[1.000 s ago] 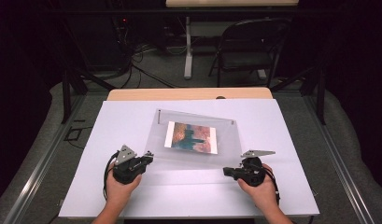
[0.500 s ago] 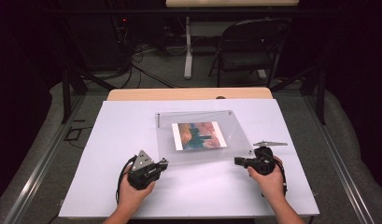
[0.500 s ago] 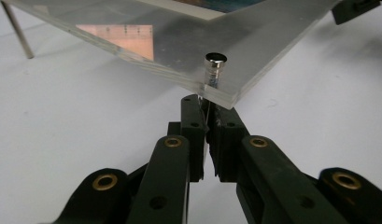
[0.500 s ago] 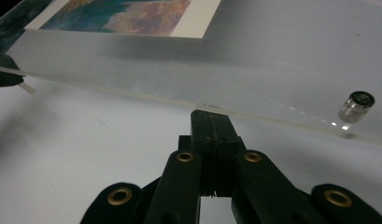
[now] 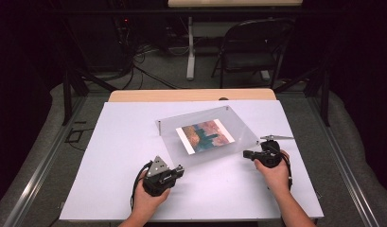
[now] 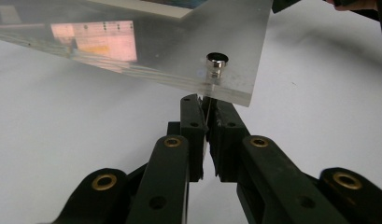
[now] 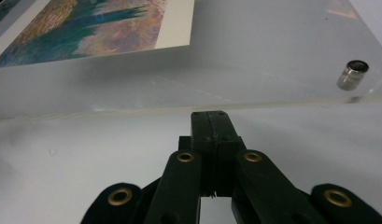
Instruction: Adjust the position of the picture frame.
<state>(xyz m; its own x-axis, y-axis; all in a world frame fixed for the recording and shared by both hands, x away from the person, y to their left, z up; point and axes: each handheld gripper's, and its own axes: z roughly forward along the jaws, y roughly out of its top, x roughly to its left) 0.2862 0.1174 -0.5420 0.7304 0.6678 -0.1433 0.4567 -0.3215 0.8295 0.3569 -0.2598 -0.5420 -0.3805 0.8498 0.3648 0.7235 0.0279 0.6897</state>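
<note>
Acrylic photo frame (image 5: 207, 135), centre frame, tilted; left gripper (image 6: 205, 114) narrowed beneath its near corner standoff (image 6: 215, 65); right gripper (image 7: 210, 122) closed, empty, beside right edge.

- White table top (image 5: 115, 156) at centre, a tan wooden edge (image 5: 191, 95) along its far side;
- Dark folding chair (image 5: 250, 49) at 1 o'clock;
- Cables (image 5: 148, 61) on grey floor (image 5: 172, 75) at 11 o'clock;
- Dim, dark surroundings; table brightly lit.

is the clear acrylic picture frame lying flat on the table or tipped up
Tipped up: the clear acrylic picture frame has its near corner raised off the white table, above the left gripper.
</note>
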